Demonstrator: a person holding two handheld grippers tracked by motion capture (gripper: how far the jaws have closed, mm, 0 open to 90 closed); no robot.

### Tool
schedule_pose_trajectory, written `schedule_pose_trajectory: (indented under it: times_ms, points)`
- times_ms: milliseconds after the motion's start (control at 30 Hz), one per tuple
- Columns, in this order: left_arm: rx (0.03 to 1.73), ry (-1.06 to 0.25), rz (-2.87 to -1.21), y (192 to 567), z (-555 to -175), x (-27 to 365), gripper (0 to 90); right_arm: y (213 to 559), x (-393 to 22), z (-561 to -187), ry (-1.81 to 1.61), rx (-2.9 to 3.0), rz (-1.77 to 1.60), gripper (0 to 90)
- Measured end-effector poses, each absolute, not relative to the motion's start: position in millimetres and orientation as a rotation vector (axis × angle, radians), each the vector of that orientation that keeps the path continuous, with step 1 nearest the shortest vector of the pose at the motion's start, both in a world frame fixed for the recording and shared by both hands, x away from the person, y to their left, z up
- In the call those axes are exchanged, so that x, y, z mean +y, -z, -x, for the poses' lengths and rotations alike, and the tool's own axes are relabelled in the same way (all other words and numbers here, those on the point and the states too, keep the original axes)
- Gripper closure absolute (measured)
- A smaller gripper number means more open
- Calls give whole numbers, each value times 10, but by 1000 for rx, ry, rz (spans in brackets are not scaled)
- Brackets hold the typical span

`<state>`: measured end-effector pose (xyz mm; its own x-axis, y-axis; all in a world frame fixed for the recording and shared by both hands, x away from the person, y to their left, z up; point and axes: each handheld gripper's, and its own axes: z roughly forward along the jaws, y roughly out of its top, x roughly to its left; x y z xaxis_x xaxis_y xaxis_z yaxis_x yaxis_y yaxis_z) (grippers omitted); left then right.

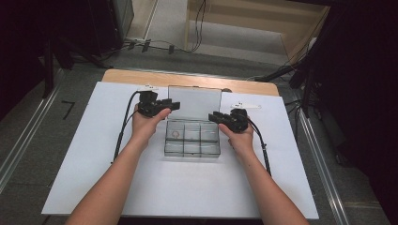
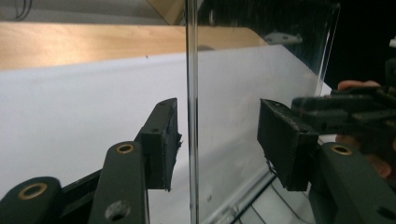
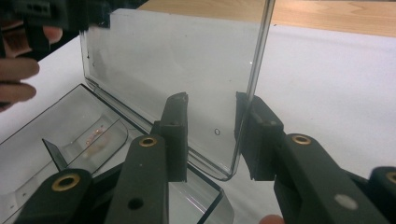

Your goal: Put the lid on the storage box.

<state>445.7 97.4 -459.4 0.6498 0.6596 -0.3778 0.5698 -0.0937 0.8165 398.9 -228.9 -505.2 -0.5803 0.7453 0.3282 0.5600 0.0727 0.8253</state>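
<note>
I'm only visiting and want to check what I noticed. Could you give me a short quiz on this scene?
1. True or false: the lid of the clear box stands upright and open.
2. The jaws of the left gripper are: A) pressed shut on the lid; B) apart, one on either side of the lid's edge; C) holding a cup.
3. How many compartments does the box have?
Key: 1 true; 2 B; 3 six, in two rows of three.
</note>
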Motion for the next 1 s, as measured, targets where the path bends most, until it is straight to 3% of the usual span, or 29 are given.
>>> schedule_pose_trajectory:
  times_ms: [67, 300, 367, 633, 1000]
  points:
    - [995, -105, -1759, 4562, -4482, 975, 487, 5053, -2286, -3984, -1517, 2157, -1328, 632]
    - [992, -110, -1761, 4513, -4476, 983, 652, 5055, -2282, -3967, -1504, 2156, -1297, 630]
    - [984, -103, -1759, 4510, -4467, 998, 662, 5048, -2280, -3968, -1501, 2156, -1308, 626]
    - [948, -102, -1743, 4502, -4387, 1032, 667, 4842, -2343, -3988, -1537, 2105, -1336, 473]
    - [913, -83, -1748, 4469, -4272, 1075, 651, 4549, -2364, -3960, -1629, 2074, -1364, 490]
